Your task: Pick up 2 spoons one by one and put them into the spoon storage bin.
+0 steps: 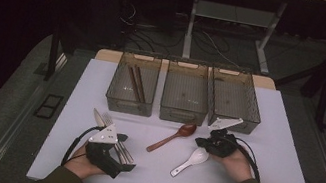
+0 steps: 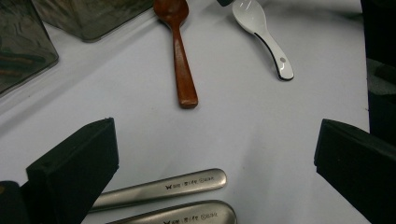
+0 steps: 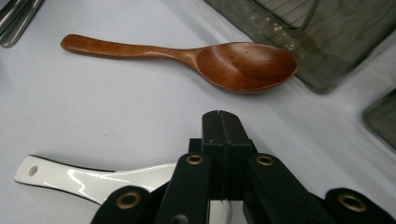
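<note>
White spoon point(image 3: 88, 179) directly beneath closed right tongs point(image 3: 219, 116)

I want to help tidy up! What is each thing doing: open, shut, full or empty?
left gripper: open, above metal handles.
right gripper: shut, over the white spoon.
wooden spoon: lying bowl up.
left bin: holds chopsticks.
middle bin: empty.
right bin: empty.

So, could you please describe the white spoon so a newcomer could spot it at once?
On the white table, in front of the three bins, two spoons lie side by side. The white spoon is the glossy one under the right gripper; the wooden spoon is brown.
</note>
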Available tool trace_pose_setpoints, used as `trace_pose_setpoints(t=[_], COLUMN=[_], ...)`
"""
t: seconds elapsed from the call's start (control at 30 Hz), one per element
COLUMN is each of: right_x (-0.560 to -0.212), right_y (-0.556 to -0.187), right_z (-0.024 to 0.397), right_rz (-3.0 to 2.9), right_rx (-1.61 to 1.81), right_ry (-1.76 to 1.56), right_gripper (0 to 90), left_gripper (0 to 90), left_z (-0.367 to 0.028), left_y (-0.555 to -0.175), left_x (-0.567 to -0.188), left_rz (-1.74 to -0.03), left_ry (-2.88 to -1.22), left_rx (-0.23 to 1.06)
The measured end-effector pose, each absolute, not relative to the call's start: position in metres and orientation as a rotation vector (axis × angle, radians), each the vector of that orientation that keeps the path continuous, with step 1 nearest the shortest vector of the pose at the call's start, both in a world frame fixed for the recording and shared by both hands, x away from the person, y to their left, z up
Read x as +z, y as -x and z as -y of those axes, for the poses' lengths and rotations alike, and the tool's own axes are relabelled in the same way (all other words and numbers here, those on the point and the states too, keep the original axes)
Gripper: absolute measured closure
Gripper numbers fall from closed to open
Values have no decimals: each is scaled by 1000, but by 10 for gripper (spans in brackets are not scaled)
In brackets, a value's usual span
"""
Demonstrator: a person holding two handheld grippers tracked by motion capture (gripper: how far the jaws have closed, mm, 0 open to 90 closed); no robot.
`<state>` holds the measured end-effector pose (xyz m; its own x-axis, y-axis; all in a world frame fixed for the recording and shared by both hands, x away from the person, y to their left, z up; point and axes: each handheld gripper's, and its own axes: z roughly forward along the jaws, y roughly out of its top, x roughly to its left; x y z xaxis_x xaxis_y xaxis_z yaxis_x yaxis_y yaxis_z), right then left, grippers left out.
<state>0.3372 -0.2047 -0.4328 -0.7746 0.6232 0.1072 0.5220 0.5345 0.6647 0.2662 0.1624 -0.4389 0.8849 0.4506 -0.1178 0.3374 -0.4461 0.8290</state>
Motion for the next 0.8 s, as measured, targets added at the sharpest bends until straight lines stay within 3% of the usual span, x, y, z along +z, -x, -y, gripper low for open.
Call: trace_pose_setpoints(t=[0.8], right_x=[-438], right_y=[-333], right_z=[209], right_rz=[-2654], right_rx=[981], right_ry=[-995], right_gripper=[899], left_gripper=[0], left_z=[-163], left_y=[-266], left_x=[-439], left_rz=[-573], left_ry=[-2074], left_rx=[149])
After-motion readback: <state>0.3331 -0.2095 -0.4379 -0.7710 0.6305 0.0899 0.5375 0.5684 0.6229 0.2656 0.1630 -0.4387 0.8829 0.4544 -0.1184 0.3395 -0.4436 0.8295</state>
